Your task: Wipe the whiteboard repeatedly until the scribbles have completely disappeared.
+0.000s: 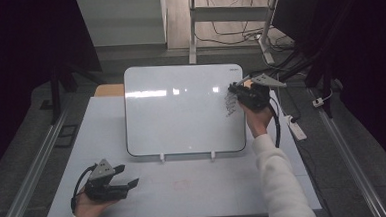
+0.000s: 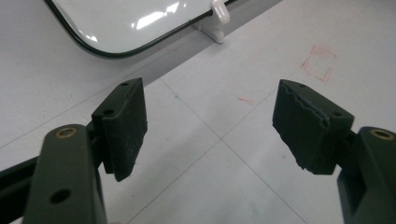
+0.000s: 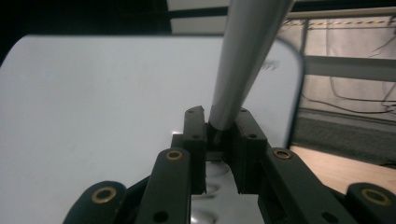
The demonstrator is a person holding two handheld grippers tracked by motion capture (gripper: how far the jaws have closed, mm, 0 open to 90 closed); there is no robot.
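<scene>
Gripping marker [image 3: 243, 60] in right claw [image 3: 223, 128] at whiteboard [image 1: 181, 109] | left claw [image 2: 210, 126] wide, table [image 1: 195, 188]

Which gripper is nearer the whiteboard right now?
Right. The right gripper sits at the right edge of the whiteboard, its jaws shut on a grey marker. The left gripper rests on the table in front of the board, jaws open.

Right tool [image 1: 236, 88] at whiteboard [image 1: 181, 109] scribble [image 1: 229, 104], left tool [image 1: 130, 184] on table [image 1: 195, 188]
</scene>
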